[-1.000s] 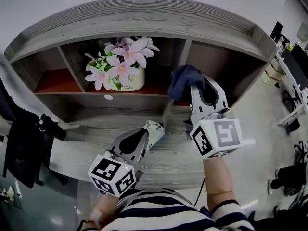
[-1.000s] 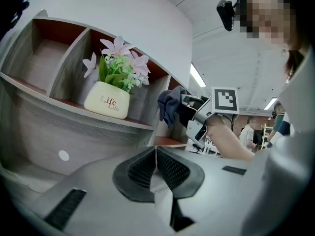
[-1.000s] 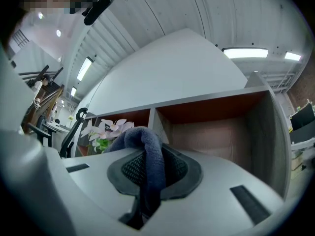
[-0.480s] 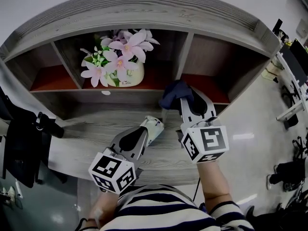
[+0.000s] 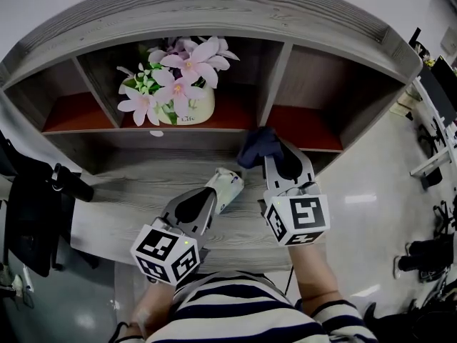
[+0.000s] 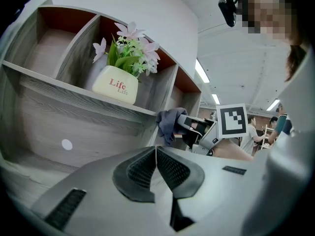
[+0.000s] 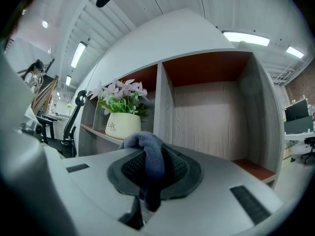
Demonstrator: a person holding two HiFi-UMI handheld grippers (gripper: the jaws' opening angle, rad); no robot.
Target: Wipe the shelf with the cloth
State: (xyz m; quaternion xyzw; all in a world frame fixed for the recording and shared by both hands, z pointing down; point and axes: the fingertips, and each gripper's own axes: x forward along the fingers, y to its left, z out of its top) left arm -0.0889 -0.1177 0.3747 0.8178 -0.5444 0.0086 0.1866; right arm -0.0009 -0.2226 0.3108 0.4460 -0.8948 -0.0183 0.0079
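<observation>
The grey wooden shelf (image 5: 214, 16) has three open compartments with red-brown floors. My right gripper (image 5: 265, 153) is shut on a dark blue cloth (image 5: 255, 143), held in front of the divider between the middle and right compartments, just above the lower ledge (image 5: 136, 191). In the right gripper view the cloth (image 7: 147, 159) bulges from between the jaws, with the bare right compartment (image 7: 211, 117) ahead. My left gripper (image 5: 227, 183) hovers over the ledge, shut on nothing; in its own view the jaws (image 6: 156, 154) meet, and the cloth (image 6: 169, 122) hangs at right.
A cream pot of pink flowers (image 5: 187, 109) stands in the middle compartment, also seen as the pot (image 6: 116, 85) in the left gripper view. A black office chair (image 5: 32, 206) sits left of the shelf. A small white sticker (image 5: 156, 133) marks the shelf's front edge.
My right gripper has drawn back out of the right compartment with the cloth, moving left and toward me. The left gripper has barely shifted.
</observation>
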